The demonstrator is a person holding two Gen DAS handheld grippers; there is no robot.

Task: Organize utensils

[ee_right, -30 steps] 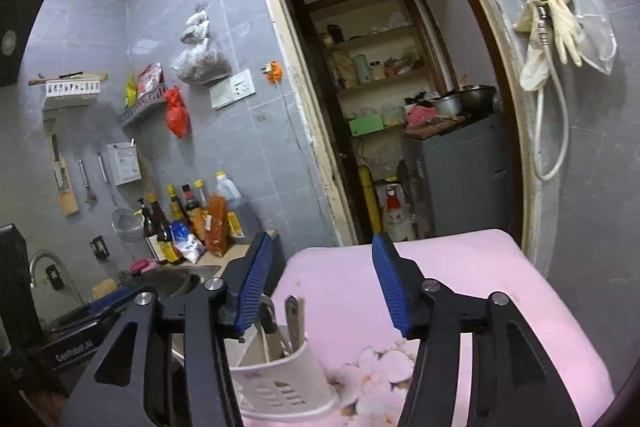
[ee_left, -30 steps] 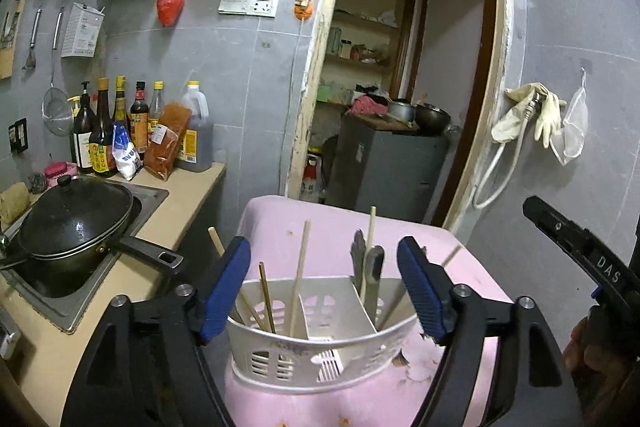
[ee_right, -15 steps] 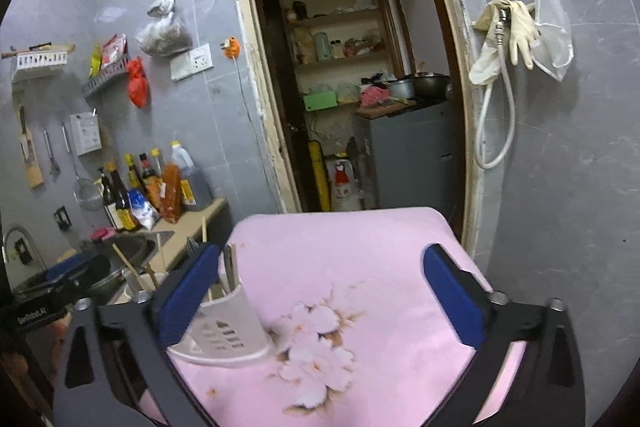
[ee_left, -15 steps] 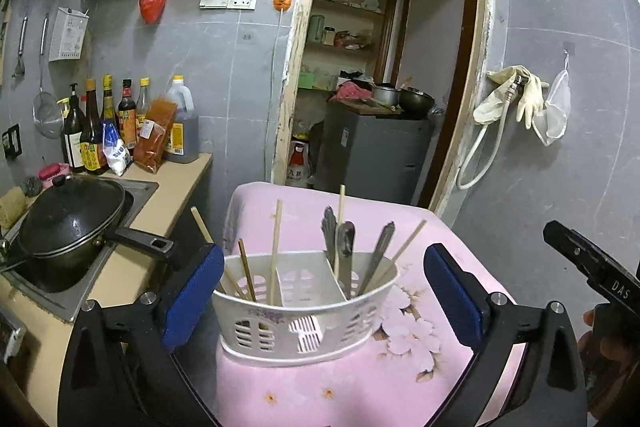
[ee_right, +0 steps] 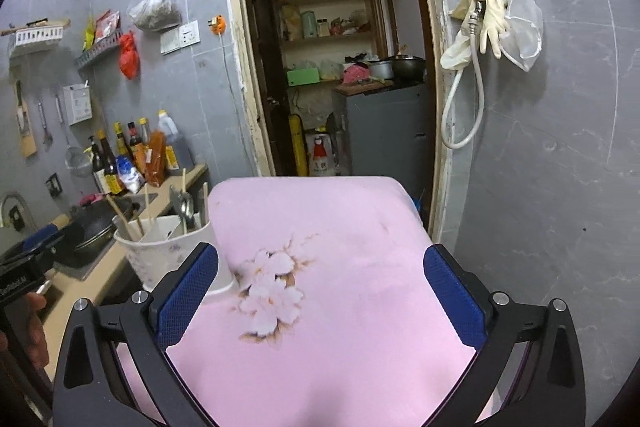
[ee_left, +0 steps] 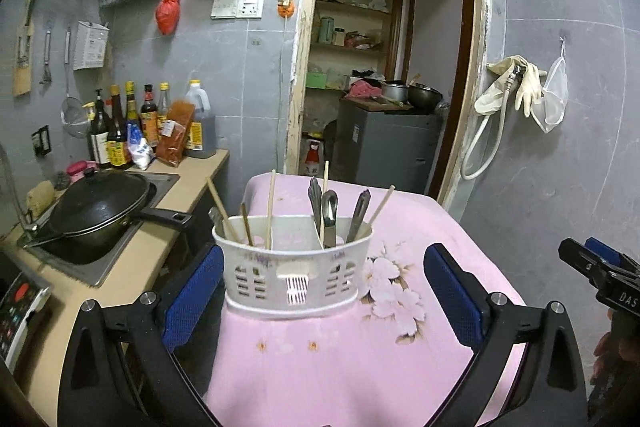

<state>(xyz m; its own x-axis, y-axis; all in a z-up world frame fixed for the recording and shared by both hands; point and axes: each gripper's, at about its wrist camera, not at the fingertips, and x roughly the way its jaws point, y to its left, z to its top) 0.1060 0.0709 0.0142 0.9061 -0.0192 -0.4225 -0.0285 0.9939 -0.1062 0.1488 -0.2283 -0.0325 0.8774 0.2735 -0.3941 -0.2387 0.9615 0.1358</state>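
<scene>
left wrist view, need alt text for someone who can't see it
A white utensil caddy stands on a pink flowered tablecloth, chopsticks in its left compartment and metal cutlery in its right. The open left gripper frames it without touching; a black wok sits on the counter at left.

The left gripper (ee_left: 324,291) has its two blue fingers (ee_left: 192,293) spread as wide as they go, with nothing pressed between them, and they have just been opening. The right gripper (ee_right: 322,291) is the same: its blue fingers (ee_right: 454,293) stand far apart, hold nothing, and have just been opening too. Both point forward and tip down a little, and a bit of the person's hand (ee_right: 34,327) shows off to the left of the right gripper's fingers, where it grips the black handle of the left gripper.
</scene>
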